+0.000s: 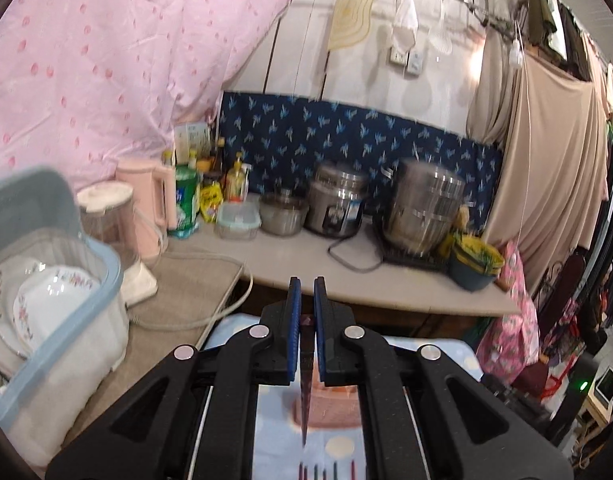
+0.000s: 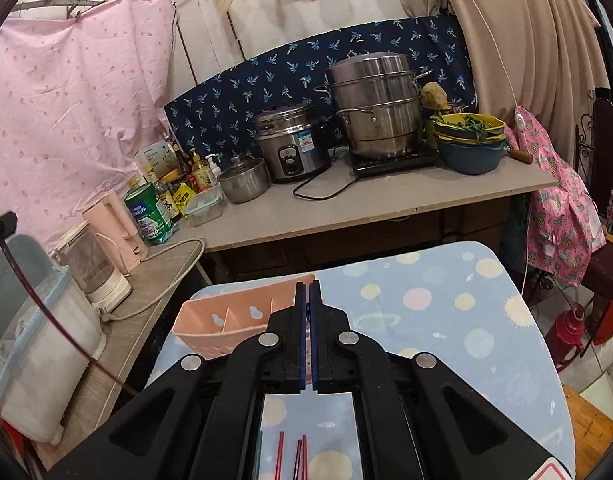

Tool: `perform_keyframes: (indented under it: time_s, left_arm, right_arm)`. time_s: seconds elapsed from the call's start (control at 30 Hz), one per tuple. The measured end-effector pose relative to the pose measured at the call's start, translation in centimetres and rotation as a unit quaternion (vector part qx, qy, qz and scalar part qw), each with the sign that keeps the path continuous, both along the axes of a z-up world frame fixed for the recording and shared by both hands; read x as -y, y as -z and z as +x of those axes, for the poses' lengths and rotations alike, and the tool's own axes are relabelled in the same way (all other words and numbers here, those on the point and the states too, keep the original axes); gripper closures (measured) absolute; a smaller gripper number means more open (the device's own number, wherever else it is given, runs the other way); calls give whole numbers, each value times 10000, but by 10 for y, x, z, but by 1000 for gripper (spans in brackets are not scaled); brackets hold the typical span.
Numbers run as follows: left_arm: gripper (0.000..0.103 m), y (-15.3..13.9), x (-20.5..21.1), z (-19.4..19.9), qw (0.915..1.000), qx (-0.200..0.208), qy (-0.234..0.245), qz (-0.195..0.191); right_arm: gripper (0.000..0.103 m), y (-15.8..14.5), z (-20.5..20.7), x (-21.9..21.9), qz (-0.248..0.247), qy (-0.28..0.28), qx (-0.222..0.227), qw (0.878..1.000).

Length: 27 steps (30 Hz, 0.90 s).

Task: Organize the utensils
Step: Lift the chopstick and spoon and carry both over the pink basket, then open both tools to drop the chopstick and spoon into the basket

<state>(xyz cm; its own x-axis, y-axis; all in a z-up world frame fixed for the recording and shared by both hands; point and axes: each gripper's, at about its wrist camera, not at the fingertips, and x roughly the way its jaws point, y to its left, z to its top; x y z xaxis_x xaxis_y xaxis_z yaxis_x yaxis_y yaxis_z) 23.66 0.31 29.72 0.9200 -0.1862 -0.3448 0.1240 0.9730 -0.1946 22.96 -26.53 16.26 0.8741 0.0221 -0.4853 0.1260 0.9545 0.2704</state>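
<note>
While left gripper pinched dark tapered chopstick between blue pads, tip hung below jaws, above pink perforated plastic utensil caddy. Right gripper jaws near-shut, nothing seen between. Loose red and dark chopsticks lay beneath jaws on dotted blue cloth; caddy just beyond, compartments looking empty. Judged early: most sorting left.

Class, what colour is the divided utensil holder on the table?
Peach-pink utensil holder, clearest in the right wrist view.
</note>
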Motion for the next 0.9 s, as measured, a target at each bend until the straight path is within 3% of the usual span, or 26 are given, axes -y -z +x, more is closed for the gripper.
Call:
perform_keyframes:
  time_s: [0.13,0.3,0.77,0.9]
  left_arm:
    - [97,-18,8,21,9995,296,-14,-140]
    - [97,-15,16,52,9991,375,-41,-213]
    - [96,56,28,102,9994,-304,47,-181]
    - [95,76,29,106,9986,-511,70,-105]
  right_arm:
    - [101,5,26,0,-39,-35,-80,10000]
    - [101,15,49,6,4,-49,-208,9998]
    - [101,57,81,1,24,-219,-620,9978]
    - [92,59,78,3,140,-222,-568,9980]
